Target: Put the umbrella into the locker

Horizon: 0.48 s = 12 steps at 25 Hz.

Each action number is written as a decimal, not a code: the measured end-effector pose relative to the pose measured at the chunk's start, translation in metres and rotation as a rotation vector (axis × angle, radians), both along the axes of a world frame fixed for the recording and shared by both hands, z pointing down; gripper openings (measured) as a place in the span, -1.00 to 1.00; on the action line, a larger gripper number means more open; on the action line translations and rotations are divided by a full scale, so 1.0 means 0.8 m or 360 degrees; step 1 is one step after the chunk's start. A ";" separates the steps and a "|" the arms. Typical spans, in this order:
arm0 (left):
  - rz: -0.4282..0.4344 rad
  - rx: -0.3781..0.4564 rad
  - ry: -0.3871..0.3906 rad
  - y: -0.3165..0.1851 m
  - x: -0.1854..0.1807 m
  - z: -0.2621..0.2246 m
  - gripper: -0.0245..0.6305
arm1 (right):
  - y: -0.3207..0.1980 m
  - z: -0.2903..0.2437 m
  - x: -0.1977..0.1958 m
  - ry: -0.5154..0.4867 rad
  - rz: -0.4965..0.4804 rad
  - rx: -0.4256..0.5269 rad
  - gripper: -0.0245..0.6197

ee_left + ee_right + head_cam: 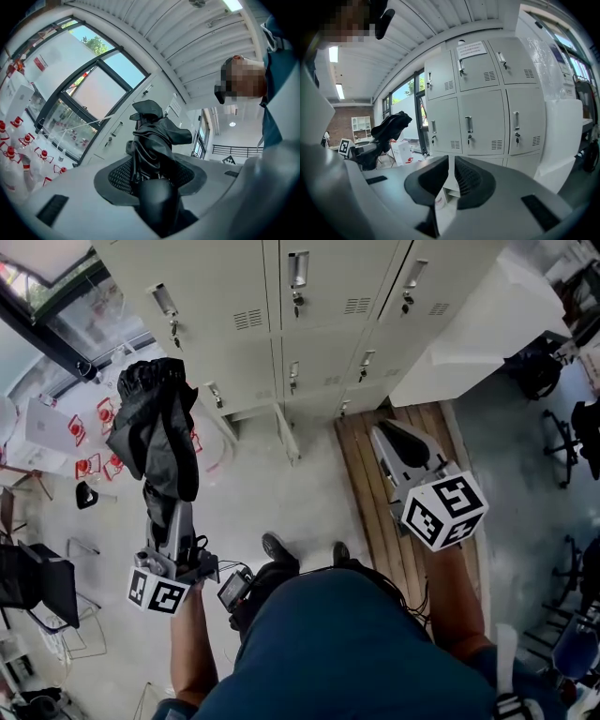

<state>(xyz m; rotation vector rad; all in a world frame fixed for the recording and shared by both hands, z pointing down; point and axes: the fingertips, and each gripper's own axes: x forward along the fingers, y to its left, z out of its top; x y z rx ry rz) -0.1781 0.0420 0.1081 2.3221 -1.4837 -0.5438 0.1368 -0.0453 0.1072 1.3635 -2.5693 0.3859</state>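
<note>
The left hand-held gripper (161, 517) is clamped on the handle end of a folded black umbrella (155, 432). Its own view shows the dark grip wedged between the two jaws and the crumpled fabric rising beyond them. In the head view the umbrella points toward 11 o'clock from that gripper, hanging in the air above the floor (272, 493) and well apart from the lockers (309, 324). The gripper's marker cube (157, 593) sits at its rear, toward 6 o'clock. The right hand-held gripper (398, 439) has its jaws closed together on nothing, with only a thin slit between the pads. It points toward 11 o'clock at the foot of the lockers, and its marker cube (444, 510) lies behind it. It hovers over a strip of wooden boards (361, 484) that runs from 12 to 6 o'clock. The person's shoes (277, 547) stand between the two grippers. The pale grey lockers fill the 12 o'clock edge, their handles and keys showing, and one bottom door (289, 435) stands open edge-on. A white cabinet (487, 320) stands at 2 o'clock beside them, a large window (84, 310) lies at 10 o'clock, and office chairs (562, 442) are at 3 o'clock.
</note>
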 end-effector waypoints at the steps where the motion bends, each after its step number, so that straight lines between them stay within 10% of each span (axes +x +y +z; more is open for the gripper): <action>1: 0.0006 -0.0008 0.0000 -0.007 -0.006 0.003 -0.25 | -0.005 0.002 -0.005 0.0003 0.0006 -0.0004 -0.77; 12: 0.0099 -0.0116 0.0062 -0.077 -0.062 0.053 -0.25 | -0.044 0.020 -0.061 0.0066 0.0094 -0.0064 -0.77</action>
